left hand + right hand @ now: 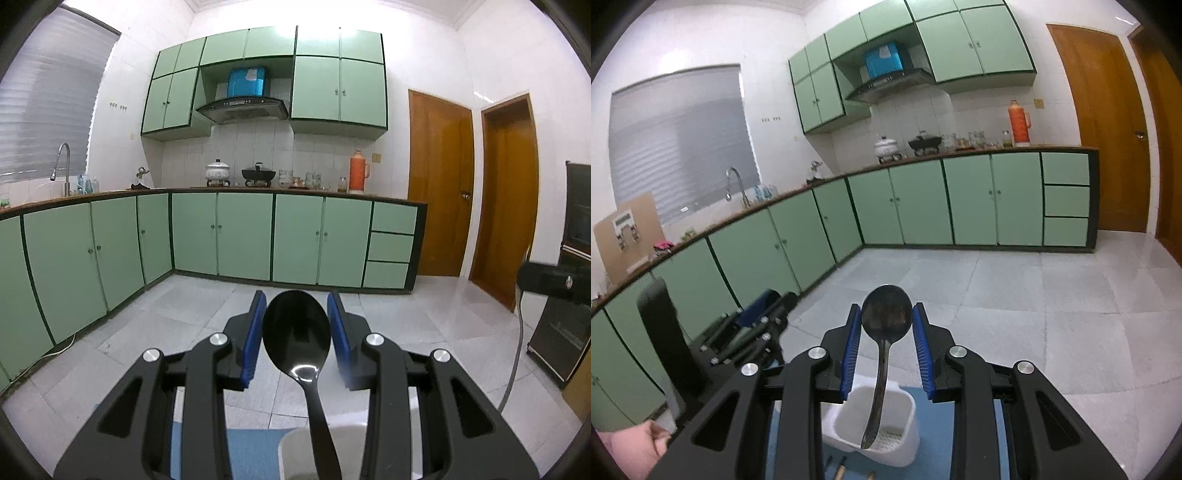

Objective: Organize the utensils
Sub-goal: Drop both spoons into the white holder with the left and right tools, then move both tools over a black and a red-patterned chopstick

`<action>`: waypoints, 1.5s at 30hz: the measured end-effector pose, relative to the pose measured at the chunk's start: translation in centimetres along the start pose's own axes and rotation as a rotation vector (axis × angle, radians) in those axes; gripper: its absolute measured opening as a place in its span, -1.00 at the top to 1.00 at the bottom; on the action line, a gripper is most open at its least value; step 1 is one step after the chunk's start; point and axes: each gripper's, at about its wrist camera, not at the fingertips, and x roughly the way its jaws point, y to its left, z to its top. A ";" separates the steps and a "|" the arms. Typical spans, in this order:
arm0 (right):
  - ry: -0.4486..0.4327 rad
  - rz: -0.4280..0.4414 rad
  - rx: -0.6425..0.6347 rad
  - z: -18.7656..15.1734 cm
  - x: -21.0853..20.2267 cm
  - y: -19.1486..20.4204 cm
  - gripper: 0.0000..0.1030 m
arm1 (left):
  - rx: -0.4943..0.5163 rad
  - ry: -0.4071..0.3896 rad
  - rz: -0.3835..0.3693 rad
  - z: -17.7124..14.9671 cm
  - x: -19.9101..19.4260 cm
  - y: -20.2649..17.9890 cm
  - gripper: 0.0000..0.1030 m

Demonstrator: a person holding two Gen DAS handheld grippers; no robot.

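In the left wrist view my left gripper (pixel 297 299) is shut on the bowl of a glossy black spoon (pixel 295 332), blue pads (pixel 255 332) pressing both sides. Its handle hangs down over a white utensil holder (pixel 291 452). In the right wrist view my right gripper (pixel 886 308) is shut on the bowl of a dark, worn spoon (pixel 882 369). That spoon's handle hangs down and its tip lies over the open top of the white holder (pixel 905 417); whether it touches I cannot tell. The left gripper (pixel 757 325) shows at the left there, and the right gripper (pixel 554 284) at the right edge of the left view.
The holder stands on a blue mat (pixel 938 417) with a few thin utensil ends (pixel 842 470) at its near edge. A hand (pixel 628 443) shows bottom left. Beyond are tiled floor (pixel 1015 295), green cabinets (pixel 243 236), wooden doors (pixel 439 184) and a dark cabinet (pixel 565 314).
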 end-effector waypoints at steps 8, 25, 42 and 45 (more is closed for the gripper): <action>0.052 -0.085 -0.055 -1.6 3.5 1.2 0.46 | 0.012 0.018 0.018 -1.3 0.8 -0.2 0.36; 0.095 -0.075 0.037 -9.3 -0.9 0.1 -0.04 | 0.022 0.142 0.038 -4.9 -5.1 2.4 -0.51; 0.376 -0.205 0.072 -28.8 -13.2 2.8 0.17 | 0.063 0.594 0.011 -18.3 -20.0 0.9 -0.43; 0.406 -0.183 0.081 -29.8 -14.0 3.8 0.37 | 0.057 0.625 0.024 -19.6 -21.4 0.9 -0.36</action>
